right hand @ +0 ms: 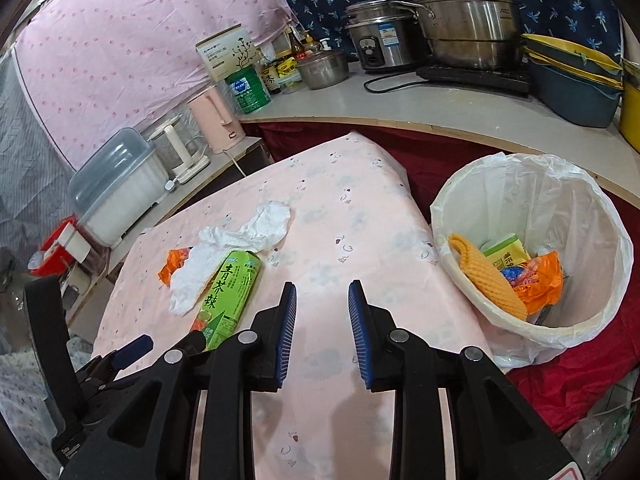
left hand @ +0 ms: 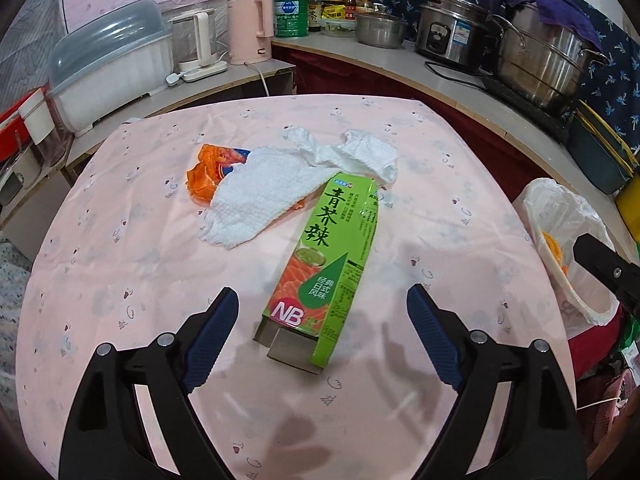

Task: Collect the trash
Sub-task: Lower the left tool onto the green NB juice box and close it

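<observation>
Clearly the biggest piece in play is the bin [right hand: 532,216], lined with a white bag and standing just beside the right edge of the pink-clothed counter [left hand: 460,208]; it already holds an orange wrapper, a yellow knitted piece and a yellow-green packet. Next in size is the green carton [left hand: 326,248], lying flat on the counter with its open end toward the left claw [left hand: 322,318]. It looks empty, so I judge it light and fairly stiff along its length but easy to crush across the broad faces. A pinch across the narrow sides near the open end should hold, though the glossy print may slip against the pads.

Behind it lie the crumpled paper towels [left hand: 276,196], one overlapping the carton's far end. They are soft, nearly weightless and will bunch up; grabbing a raised fold would be best. Partly under them sits a crinkled orange wrapper [left hand: 208,176], thin and slick, probably the hardest to catch.

Both claws are empty. The left claw is spread wide, straddling the carton's near end without touching it. The right claw [right hand: 322,334] is parted moderately, above bare cloth between carton and bin.
</observation>
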Demonstrator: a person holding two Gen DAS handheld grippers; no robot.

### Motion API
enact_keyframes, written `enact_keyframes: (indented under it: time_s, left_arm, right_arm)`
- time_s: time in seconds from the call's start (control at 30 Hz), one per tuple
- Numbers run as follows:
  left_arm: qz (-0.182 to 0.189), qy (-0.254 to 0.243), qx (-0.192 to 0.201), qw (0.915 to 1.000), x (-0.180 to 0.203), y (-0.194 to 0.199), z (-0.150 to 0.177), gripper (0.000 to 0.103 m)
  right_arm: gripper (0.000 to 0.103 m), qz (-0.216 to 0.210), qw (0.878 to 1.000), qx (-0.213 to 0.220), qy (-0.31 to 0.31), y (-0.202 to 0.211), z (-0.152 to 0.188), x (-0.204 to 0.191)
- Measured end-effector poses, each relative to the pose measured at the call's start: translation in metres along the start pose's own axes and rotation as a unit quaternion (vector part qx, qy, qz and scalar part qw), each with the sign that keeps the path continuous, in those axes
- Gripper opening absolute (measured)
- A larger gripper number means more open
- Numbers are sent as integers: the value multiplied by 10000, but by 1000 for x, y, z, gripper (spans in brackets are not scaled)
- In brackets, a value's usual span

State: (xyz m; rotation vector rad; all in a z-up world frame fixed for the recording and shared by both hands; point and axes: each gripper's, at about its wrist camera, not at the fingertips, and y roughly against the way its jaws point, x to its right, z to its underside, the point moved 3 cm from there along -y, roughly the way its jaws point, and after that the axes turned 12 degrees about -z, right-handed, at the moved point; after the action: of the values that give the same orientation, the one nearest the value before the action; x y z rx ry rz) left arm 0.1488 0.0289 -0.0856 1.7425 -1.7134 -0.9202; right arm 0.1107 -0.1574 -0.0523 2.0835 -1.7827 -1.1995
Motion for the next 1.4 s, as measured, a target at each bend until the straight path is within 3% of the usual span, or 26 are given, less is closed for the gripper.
enact_keyframes:
  time_s: [0.8, 0.87, 1.0, 1.13, 1.4]
  left_arm:
    - [222, -325, -478, 9981, 8, -67, 0, 87]
    - [246, -331, -473, 9980, 10, -69, -1, 85]
    - [301, -415, -429, 9978, 14, -67, -3, 65]
    - [417, -356, -472, 9974, 13, -63, -4, 54]
    - [433, -181, -368, 9982, 5, -41, -1, 52]
  right_arm:
    - [27, -50, 9984, -543, 123, -74, 4, -22]
    - [27, -48, 9984, -560, 115, -77, 4, -22]
    - [27, -47, 9982, -584, 103, -80, 4, -20]
    - [27, -58, 9982, -588, 117, -81, 4, -22]
    - [27, -88, 9984, -533, 171, -75, 4, -28]
